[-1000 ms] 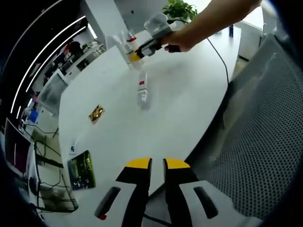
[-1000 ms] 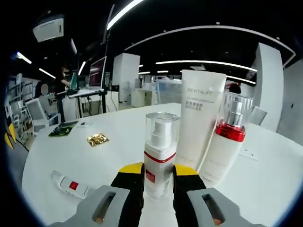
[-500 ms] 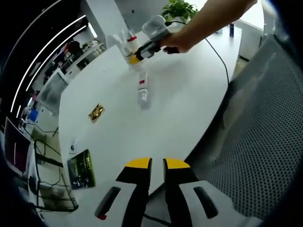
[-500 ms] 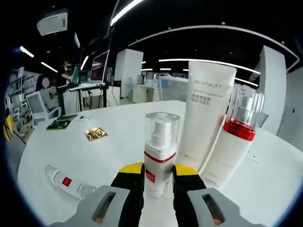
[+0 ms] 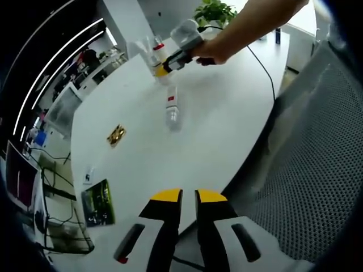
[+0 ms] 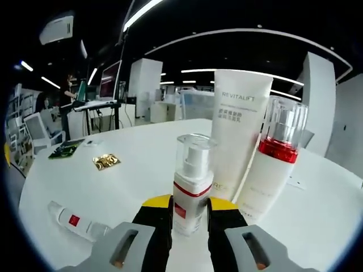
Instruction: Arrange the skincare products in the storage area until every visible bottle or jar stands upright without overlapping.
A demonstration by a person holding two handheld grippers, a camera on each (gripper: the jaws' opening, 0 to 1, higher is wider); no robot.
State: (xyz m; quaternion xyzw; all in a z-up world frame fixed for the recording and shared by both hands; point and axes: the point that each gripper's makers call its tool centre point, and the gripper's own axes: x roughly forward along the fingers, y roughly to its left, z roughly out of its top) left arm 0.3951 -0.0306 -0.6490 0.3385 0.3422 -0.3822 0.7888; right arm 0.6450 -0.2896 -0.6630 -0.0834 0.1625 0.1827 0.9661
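The right gripper view sits low on the white table (image 6: 317, 226): the right gripper (image 6: 189, 205) has its yellow-tipped fingers (image 6: 157, 204) clamped on a small pump bottle (image 6: 191, 184) with a clear cap and red band, standing upright. Just behind it stand a tall white tube (image 6: 238, 139) and a red-collared pump bottle (image 6: 272, 164), close together, the tube partly hidden by the two bottles. A small white tube (image 6: 74, 221) lies flat toward the near left edge; a gold packet (image 6: 105, 162) and a green card (image 6: 63, 149) lie farther off.

The left gripper view looks down from beyond the table's near edge, beside a mesh chair back (image 5: 317, 170). The left gripper (image 5: 189, 196) hangs there with fingers (image 5: 165, 198) nearly together, grasping nothing. A hand (image 5: 212, 50) holds the right gripper at the upright group by the far edge; the lying tube is mid-table, a potted plant (image 5: 215, 11) behind
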